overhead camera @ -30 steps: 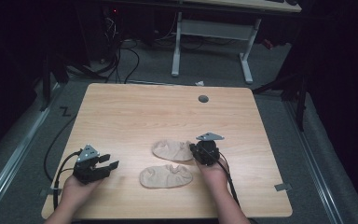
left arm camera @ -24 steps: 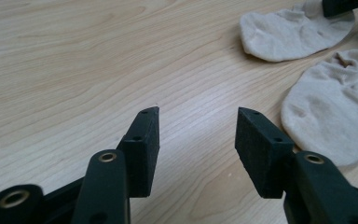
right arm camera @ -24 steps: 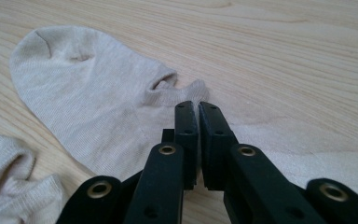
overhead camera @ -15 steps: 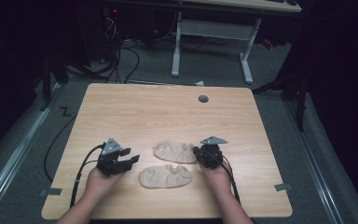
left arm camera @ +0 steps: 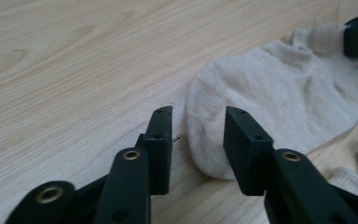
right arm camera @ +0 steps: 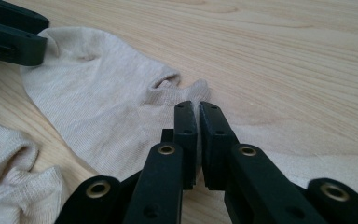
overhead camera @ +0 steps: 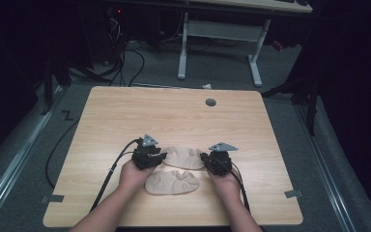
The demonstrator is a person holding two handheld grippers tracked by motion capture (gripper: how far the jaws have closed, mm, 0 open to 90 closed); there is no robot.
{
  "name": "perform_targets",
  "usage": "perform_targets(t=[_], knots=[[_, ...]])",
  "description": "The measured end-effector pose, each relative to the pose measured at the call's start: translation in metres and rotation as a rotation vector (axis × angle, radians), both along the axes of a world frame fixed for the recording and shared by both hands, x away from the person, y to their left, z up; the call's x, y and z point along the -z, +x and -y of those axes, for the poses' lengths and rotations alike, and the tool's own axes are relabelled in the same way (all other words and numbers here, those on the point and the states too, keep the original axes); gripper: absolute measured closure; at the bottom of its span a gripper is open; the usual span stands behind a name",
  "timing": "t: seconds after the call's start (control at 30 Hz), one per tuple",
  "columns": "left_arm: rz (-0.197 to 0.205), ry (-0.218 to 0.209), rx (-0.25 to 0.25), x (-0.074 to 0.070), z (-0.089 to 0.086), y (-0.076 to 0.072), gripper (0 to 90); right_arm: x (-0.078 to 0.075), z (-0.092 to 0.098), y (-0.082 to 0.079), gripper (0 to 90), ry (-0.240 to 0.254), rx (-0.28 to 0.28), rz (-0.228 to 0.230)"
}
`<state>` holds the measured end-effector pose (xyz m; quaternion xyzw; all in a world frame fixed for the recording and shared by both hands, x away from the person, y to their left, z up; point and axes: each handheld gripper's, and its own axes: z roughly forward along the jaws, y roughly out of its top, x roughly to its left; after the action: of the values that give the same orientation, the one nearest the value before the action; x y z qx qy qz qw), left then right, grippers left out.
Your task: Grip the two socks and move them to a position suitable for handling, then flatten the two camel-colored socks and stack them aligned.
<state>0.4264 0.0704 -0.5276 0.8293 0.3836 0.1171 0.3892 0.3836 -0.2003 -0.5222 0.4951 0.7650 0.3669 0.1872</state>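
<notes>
Dark room all round, with a pale wooden desk (overhead camera: 125, 116) lit in the middle and a white-legged table frame (overhead camera: 217, 53) on the floor beyond its far edge. Two beige socks lie near the desk's near edge, about midway along it. The farther sock (overhead camera: 186, 157) stretches between the two grippers; the nearer sock (overhead camera: 171, 182) lies crumpled just beside it, closer to the near edge.

At the farther sock's right end the right gripper (right arm camera: 198, 109) has its jaws pressed together on the cuff, a thin fold of fabric pinched between the pads. At the sock's rounded left end the left gripper (left arm camera: 198, 119) has its jaws partly spread, having just been closing; the toe end lies between them, and the pads do not yet press on it.

From above, the left gripper (overhead camera: 160, 157) and right gripper (overhead camera: 204, 158) sit at either end of that sock, each with a black cable (overhead camera: 108, 176) trailing back toward the near edge. A round grommet (overhead camera: 210, 102) is set in the desk near its far edge.
</notes>
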Motion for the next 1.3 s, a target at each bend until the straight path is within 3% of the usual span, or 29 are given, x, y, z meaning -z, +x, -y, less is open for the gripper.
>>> perform_targets(t=[0.1,0.13,0.2,0.33,0.53,0.77,1.0,1.17,1.3], knots=[[-0.010,-0.019,-0.007,0.002,0.000,0.002,84.9,0.001,0.000,-0.001,86.4,0.001,-0.001,-0.003],[-0.008,-0.024,-0.007,0.003,0.000,0.002,86.4,0.000,-0.001,-0.001,86.5,0.001,-0.003,0.000],[0.015,-0.015,-0.004,0.001,-0.001,0.001,86.9,0.000,-0.002,-0.002,86.5,0.002,-0.003,0.003],[0.043,-0.049,-0.018,-0.006,-0.006,-0.003,87.1,-0.001,-0.003,-0.004,86.5,-0.001,-0.008,0.015],[0.088,-0.053,-0.025,-0.014,-0.011,-0.014,87.1,-0.003,-0.004,-0.006,86.6,0.011,-0.012,0.026],[0.085,-0.082,-0.032,-0.016,-0.023,-0.021,87.2,-0.013,-0.009,-0.009,87.3,0.032,-0.021,0.062],[0.105,-0.107,-0.024,-0.032,-0.035,-0.038,87.2,-0.024,-0.013,-0.015,87.4,0.036,-0.047,0.090],[0.123,-0.084,-0.007,-0.041,-0.041,-0.049,87.2,-0.028,-0.016,-0.021,87.4,0.032,-0.074,0.102],[0.099,-0.072,0.002,-0.038,-0.044,-0.057,87.2,-0.030,-0.018,-0.027,87.4,0.034,-0.082,0.098]])
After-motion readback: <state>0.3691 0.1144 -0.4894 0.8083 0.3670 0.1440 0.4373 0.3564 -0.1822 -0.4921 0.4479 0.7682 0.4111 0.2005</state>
